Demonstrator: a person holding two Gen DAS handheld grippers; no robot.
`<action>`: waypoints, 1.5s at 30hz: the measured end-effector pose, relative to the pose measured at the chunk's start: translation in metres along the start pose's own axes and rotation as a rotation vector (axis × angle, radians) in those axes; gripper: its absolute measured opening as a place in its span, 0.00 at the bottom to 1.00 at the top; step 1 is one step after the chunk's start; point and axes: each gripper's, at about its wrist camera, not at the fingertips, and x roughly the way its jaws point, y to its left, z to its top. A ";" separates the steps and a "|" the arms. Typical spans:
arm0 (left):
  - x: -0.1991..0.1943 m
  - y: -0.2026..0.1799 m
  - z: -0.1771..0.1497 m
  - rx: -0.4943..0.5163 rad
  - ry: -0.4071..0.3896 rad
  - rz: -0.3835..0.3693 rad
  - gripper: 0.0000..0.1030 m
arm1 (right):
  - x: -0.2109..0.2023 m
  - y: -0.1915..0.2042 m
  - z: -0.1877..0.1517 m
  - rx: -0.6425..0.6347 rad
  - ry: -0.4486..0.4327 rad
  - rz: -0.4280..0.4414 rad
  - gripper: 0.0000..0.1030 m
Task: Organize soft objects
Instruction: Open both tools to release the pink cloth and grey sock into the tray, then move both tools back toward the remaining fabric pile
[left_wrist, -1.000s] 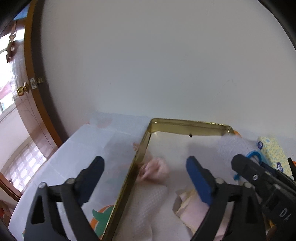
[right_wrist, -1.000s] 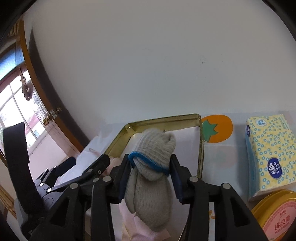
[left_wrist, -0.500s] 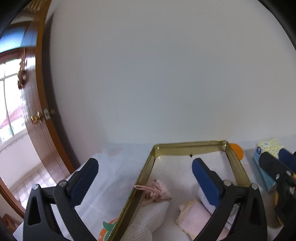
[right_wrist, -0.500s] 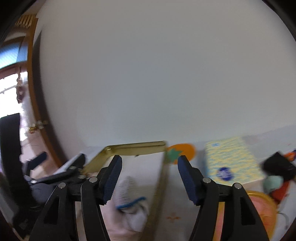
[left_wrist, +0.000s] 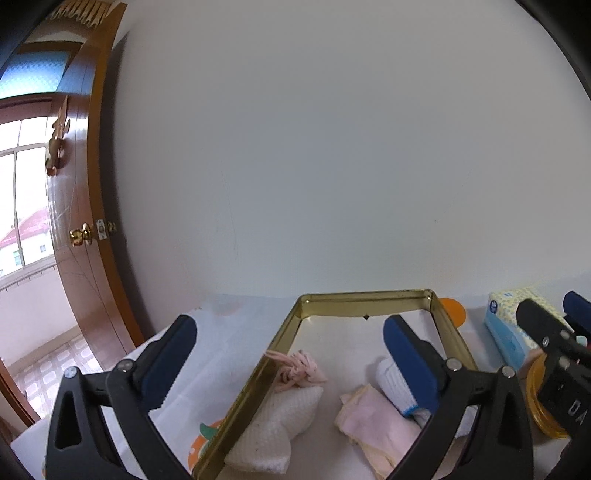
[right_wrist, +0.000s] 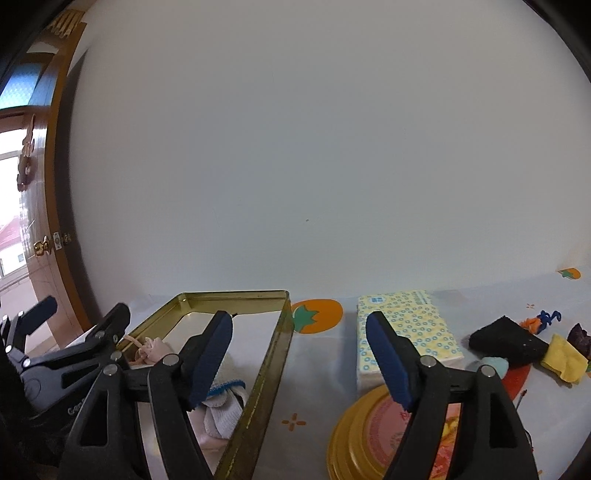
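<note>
Having dropped the sock (right_wrist: 221, 404) into the tin (right_wrist: 275, 369), our right gripper (right_wrist: 299, 356) is opening empty and our left gripper (left_wrist: 291, 360) gapes wide, so that sock is stowed.

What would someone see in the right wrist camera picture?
The right gripper, jaws opening and holding nothing, hovers over a table between a gold tin holding a grey glove and a yellow tissue pack.

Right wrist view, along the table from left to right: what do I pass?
Gold tin tray → orange fruit print → yellow tissue pack → black cloth → yellow cloth.
</note>
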 end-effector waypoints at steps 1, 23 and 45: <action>0.000 0.000 -0.001 -0.002 0.007 -0.008 1.00 | -0.001 -0.002 0.000 0.004 0.000 0.000 0.75; -0.039 -0.026 -0.014 0.045 0.000 -0.100 1.00 | -0.037 -0.030 -0.008 -0.023 0.032 -0.032 0.75; -0.067 -0.050 -0.022 -0.026 0.044 -0.175 1.00 | -0.074 -0.119 -0.005 -0.046 0.059 -0.089 0.75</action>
